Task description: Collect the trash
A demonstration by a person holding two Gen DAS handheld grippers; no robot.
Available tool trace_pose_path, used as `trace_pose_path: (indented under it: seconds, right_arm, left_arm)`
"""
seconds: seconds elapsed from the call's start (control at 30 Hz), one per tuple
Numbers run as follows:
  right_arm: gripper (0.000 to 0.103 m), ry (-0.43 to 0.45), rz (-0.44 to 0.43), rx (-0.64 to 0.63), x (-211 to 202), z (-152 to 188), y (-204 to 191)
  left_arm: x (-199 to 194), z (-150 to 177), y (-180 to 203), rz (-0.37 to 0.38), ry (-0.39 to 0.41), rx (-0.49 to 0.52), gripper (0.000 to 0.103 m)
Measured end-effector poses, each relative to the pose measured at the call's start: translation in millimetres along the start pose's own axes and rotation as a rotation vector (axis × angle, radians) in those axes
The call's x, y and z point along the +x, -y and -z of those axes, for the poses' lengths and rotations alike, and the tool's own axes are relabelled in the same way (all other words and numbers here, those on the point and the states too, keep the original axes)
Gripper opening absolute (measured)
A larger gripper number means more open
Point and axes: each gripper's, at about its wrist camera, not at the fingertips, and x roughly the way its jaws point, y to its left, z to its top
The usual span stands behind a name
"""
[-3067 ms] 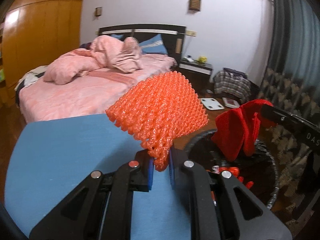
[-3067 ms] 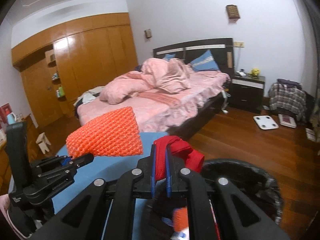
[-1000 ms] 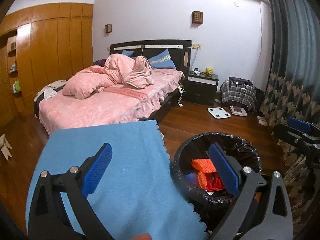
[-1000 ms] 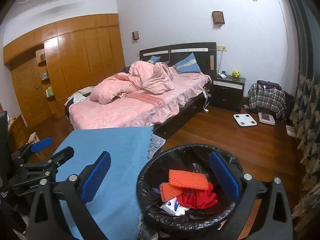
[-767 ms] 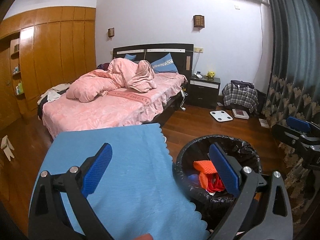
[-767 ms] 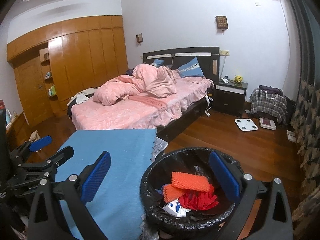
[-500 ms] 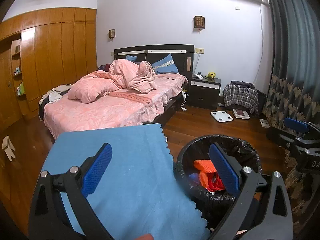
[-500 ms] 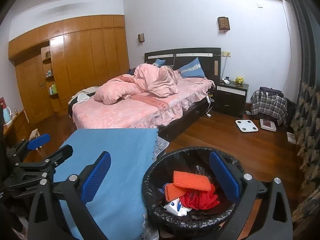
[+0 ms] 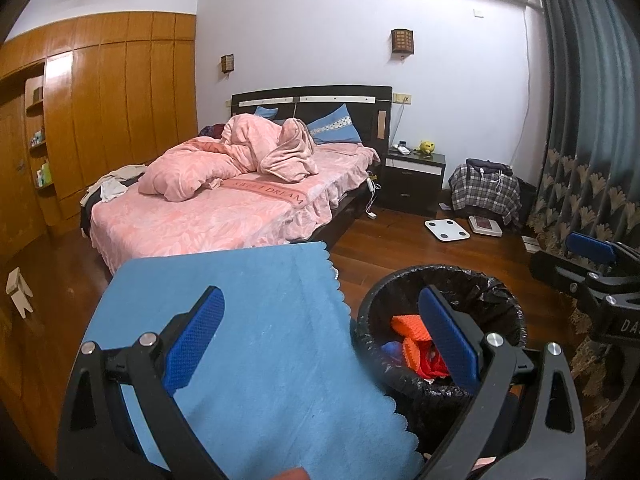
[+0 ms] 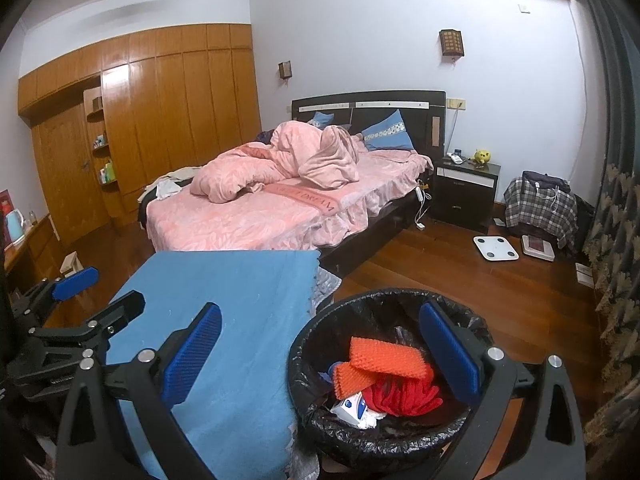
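Left gripper (image 9: pixel 320 336): black plastic frame, two ribbed blue rubber pads (image 9: pixel 192 336), jaws spread wide, nothing between them. Right gripper (image 10: pixel 320 352): same build, jaws likewise wide apart and empty.

Trash location: all inside the round bin lined with a crinkled glossy black plastic bag (image 10: pixel 316 364). In the right wrist view the bin sits between and below the right gripper's fingers, toward its right finger. On top lies a flat orange foam net with a knobbly mesh texture (image 10: pixel 386 358); a second, smaller orange mesh piece (image 10: pixel 350 380) touches it on the left. Under both, a crumpled red cloth-like piece (image 10: pixel 400 396); beside that, a white and blue packet (image 10: pixel 354 406), partly buried.

From the left wrist view the same bin (image 9: pixel 500 292) lies behind the left gripper's right finger, which hides part of the contents.

Flat blue mat with a scalloped edge (image 9: pixel 280 340): smooth matte surface, bare, under the left finger of each gripper. Its scalloped edge runs just beside the bin rim.

Open room: polished wooden floor (image 10: pixel 460 280) ahead of the bin is free up to the white square bathroom scale (image 10: pixel 496 247). A bed with rumpled pink bedding (image 10: pixel 260 208) stands beyond the mat's far edge. Dark patterned curtain (image 9: pixel 592 184) closes off the right side.
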Motion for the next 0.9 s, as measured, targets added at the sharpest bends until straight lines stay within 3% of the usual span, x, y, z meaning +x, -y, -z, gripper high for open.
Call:
trace_pose_path:
  seconds: [0.9]
  right_arm:
    - [0.097, -0.010, -0.006, 0.000, 9, 11, -3]
  left_arm:
    - [3, 0, -2, 0.001, -0.005, -0.001, 0.095]
